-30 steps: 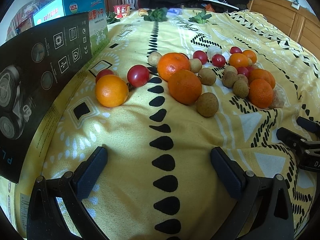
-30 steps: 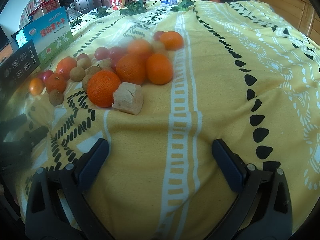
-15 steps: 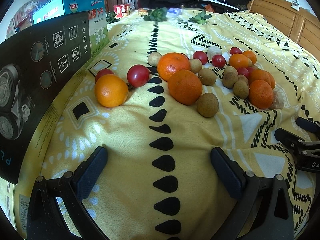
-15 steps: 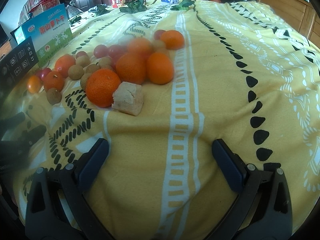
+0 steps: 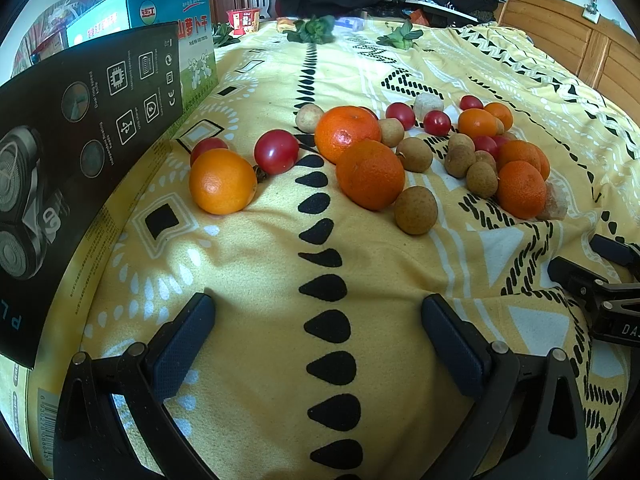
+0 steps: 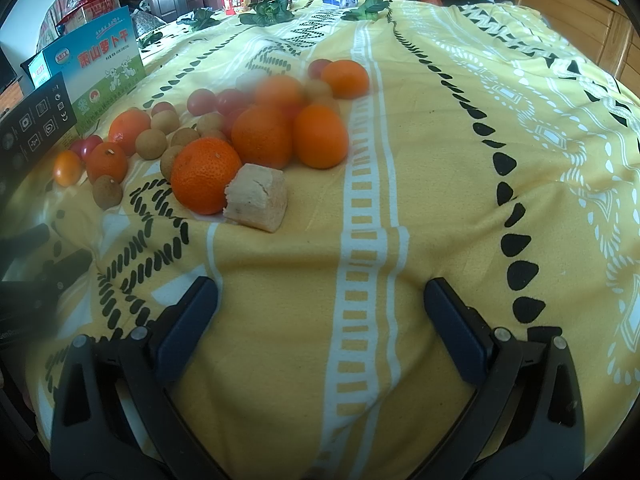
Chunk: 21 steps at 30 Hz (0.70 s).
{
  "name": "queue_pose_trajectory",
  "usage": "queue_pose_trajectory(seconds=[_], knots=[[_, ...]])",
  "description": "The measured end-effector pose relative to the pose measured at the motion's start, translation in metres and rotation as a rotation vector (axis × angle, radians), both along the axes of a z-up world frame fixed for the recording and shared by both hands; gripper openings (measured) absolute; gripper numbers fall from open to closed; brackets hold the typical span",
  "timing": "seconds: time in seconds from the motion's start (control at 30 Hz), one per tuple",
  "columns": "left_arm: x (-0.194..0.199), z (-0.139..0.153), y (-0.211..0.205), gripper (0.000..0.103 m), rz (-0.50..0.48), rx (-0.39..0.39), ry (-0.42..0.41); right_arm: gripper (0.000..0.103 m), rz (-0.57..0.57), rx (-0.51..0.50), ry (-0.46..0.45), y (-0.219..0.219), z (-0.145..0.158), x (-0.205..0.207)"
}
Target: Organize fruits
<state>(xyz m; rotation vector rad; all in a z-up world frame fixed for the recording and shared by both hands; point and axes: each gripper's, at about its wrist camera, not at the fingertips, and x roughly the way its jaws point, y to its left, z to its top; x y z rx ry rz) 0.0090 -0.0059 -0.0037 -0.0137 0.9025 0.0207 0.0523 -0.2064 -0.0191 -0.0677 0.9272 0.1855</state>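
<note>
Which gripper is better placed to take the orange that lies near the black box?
Left. The left gripper is open and faces the orange; for the right gripper it lies far left.

- yellow blanket under both grippers: soft, matt woven cloth
- left gripper: matt black plastic, fingers faced with dimpled dark-blue rubber
- tomato ahead of it: smooth, glossy skin
- orange ahead: pitted peel with a slight sheen
- longan: dull, rough shell
- black box to its left: printed cardboard, satin
- beige cube ahead-left of the right gripper: crumbly, matt
</note>
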Motion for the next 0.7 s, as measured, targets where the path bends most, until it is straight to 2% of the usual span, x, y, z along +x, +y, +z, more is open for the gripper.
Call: queue_pose_trajectory(seconds=[0.3, 0.7], knots=[[-0.0048, 0.0017, 0.0055, 0.103, 0.002, -0.038, -0.013, 0.103, 0.001, 0.004, -0.001, -0.0001, 0.0000, 0.0003], [-0.0039, 0.0010, 0.0016, 0.103, 0.004, -0.010, -0.005, 0.103, 0.003, 0.014, -0.003, -0.0008, 0.0001, -0.0004]])
